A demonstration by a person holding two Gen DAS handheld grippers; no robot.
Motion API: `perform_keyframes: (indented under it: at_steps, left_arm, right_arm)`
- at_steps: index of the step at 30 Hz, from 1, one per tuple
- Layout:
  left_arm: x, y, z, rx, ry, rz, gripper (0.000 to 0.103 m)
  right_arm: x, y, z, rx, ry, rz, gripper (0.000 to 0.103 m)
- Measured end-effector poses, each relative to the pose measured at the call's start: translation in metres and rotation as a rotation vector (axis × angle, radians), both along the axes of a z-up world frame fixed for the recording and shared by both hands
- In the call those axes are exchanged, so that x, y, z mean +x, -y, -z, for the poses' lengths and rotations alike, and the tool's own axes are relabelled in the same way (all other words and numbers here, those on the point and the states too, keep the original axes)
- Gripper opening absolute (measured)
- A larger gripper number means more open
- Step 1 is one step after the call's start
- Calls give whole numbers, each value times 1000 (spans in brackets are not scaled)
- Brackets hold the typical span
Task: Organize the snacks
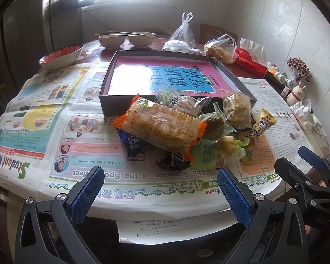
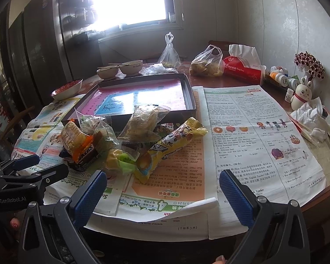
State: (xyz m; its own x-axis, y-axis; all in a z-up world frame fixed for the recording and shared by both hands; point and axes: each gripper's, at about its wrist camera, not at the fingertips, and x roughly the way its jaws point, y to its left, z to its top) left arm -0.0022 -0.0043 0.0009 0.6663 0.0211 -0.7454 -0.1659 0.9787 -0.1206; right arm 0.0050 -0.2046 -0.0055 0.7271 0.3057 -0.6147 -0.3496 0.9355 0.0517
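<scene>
A pile of wrapped snacks lies on the newspaper-covered table in front of a shallow dark box [image 1: 112, 107] with a pink and blue lining. On top is a large orange-ended pack [image 1: 162, 125], with a yellow wrapper [image 1: 260, 124] at the right and a clear bag of crackers [image 1: 236, 106]. The same pile shows in the right wrist view: the yellow wrapper [image 2: 176, 142], a Snickers bar [image 2: 85, 154], the box [image 2: 187, 112]. My left gripper [image 1: 160, 182] is open and empty just before the pile. My right gripper [image 2: 162, 187] is open and empty, also near the pile.
Two bowls with chopsticks [image 1: 125, 38] and a red-patterned bowl [image 1: 61, 56] stand at the back left. Plastic bags [image 1: 220, 47], a red tissue pack [image 2: 242, 68], small bottles and a rabbit figure [image 2: 301, 96] sit at the right. The table edge is near both grippers.
</scene>
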Motion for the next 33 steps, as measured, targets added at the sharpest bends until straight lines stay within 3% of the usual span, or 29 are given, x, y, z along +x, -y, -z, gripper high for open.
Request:
perform_keyframes:
  at_steps: [21,33]
  left_arm:
    - [2,1,1,-4,-2,9,102]
    - [2,-7,-2,-65,-1,30,102]
  right_arm:
    - [3,3,1,21,-15,-6,103]
    - [7,5,4,34,-34,-6,103]
